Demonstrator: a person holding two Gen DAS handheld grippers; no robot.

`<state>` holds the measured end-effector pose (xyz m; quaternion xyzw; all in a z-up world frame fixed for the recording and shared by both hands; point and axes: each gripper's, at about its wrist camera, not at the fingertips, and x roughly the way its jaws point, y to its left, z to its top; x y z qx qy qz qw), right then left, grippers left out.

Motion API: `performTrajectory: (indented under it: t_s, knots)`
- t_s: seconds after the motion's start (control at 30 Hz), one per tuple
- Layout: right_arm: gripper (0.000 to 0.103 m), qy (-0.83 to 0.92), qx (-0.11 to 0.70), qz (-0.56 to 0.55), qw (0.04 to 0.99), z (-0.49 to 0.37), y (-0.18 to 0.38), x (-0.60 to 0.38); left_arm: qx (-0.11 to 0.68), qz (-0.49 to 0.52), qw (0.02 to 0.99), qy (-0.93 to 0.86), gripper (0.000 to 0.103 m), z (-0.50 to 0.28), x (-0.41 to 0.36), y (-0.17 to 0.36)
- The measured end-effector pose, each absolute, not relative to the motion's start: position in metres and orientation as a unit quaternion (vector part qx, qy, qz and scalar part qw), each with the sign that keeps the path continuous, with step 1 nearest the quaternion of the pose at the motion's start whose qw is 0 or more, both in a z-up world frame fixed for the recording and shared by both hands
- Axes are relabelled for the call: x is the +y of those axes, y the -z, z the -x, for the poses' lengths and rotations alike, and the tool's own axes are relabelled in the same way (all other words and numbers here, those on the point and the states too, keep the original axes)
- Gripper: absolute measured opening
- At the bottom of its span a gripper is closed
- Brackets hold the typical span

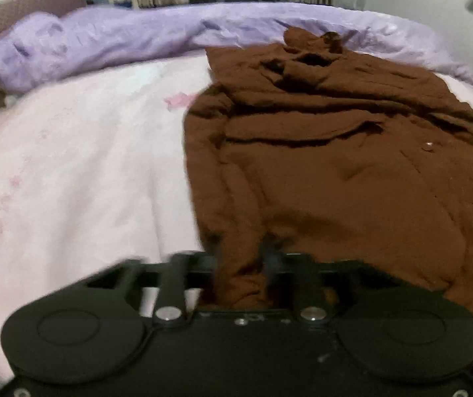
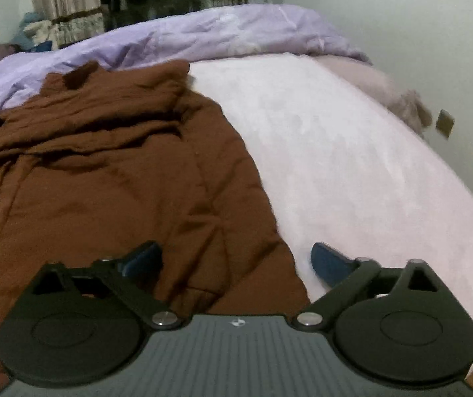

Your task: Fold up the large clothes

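While the brown button-front garment (image 1: 335, 172) lies spread and rumpled on the pale pink bedsheet (image 1: 80, 165), its collar end up against the bunched lilac duvet (image 1: 120, 39), the left gripper (image 1: 239, 264) is clenched on a gathered strip of the cloth at the near left hem. The right gripper (image 2: 236, 261) stands released, its blue pads wide apart; the garment's near right edge runs between them, but neither pad presses on it.

Judging by this, the step in hand is taking hold of the two near corners before a fold, and only the left one is secured. The next move seems to call for the right fingers to close on that hem edge, catching all the layers instead of the top fold alone.

As for edges, the left side of the garment is a fairly straight, doubled-over line in the left wrist view, while the right side curves toward the gripper. Bare sheet lies open on both sides of the garment, wide to its right. Beyond the collar the duvet crowds in, so a fold carried away from the person has little flat room at its far end.
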<state>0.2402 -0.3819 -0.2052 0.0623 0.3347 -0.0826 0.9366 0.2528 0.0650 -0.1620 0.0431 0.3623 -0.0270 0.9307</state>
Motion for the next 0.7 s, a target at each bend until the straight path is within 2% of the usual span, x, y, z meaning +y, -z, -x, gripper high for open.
performTrajectory:
  t_s: [0.07,0.1,0.13,0.27,0.37,0.4,0.43,0.47,0.6,0.63,0.67,0.7]
  knots:
    - [0.046,0.072,0.325,-0.065,0.941,-0.232,0.197,-0.377,0.358,-0.060,0.932,0.022,0.012,-0.253,0.059,0.157]
    - [0.035,0.073,0.320,-0.057,0.943,-0.226,0.190,-0.374,0.353,-0.067,0.933,0.021,0.012,-0.253,0.059,0.152]
    - [0.015,0.060,0.313,-0.057,0.946,-0.219,0.182,-0.370,0.346,-0.072,0.935,0.020,0.012,-0.253,0.060,0.146]
    - [0.014,0.067,0.267,-0.038,0.961,-0.183,0.145,-0.349,0.320,-0.059,0.946,0.012,0.013,-0.243,0.085,0.103]
    - [0.005,0.086,0.254,-0.048,0.962,-0.166,0.130,-0.349,0.305,-0.058,0.951,-0.009,0.013,-0.238,0.104,0.085]
    - [0.005,0.088,0.256,-0.051,0.961,-0.164,0.132,-0.351,0.308,-0.069,0.949,-0.018,0.012,-0.238,0.106,0.088]
    - [0.005,0.091,0.268,-0.058,0.957,-0.166,0.138,-0.355,0.318,-0.077,0.945,-0.028,0.005,-0.241,0.107,0.095]
    - [0.005,0.096,0.281,-0.062,0.953,-0.171,0.146,-0.358,0.331,-0.089,0.939,-0.040,0.001,-0.244,0.106,0.106]
    - [0.006,0.100,0.345,-0.078,0.930,-0.194,0.190,-0.368,0.392,-0.101,0.913,-0.046,0.006,-0.252,0.104,0.155]
    - [0.011,0.107,0.341,-0.075,0.931,-0.195,0.191,-0.367,0.388,-0.109,0.914,-0.055,0.011,-0.250,0.102,0.161]
    - [0.023,0.114,0.336,-0.071,0.932,-0.194,0.189,-0.365,0.381,-0.118,0.915,-0.067,0.030,-0.247,0.101,0.162]
    - [0.032,0.125,0.334,-0.065,0.932,-0.193,0.184,-0.362,0.375,-0.129,0.914,-0.088,0.044,-0.246,0.098,0.159]
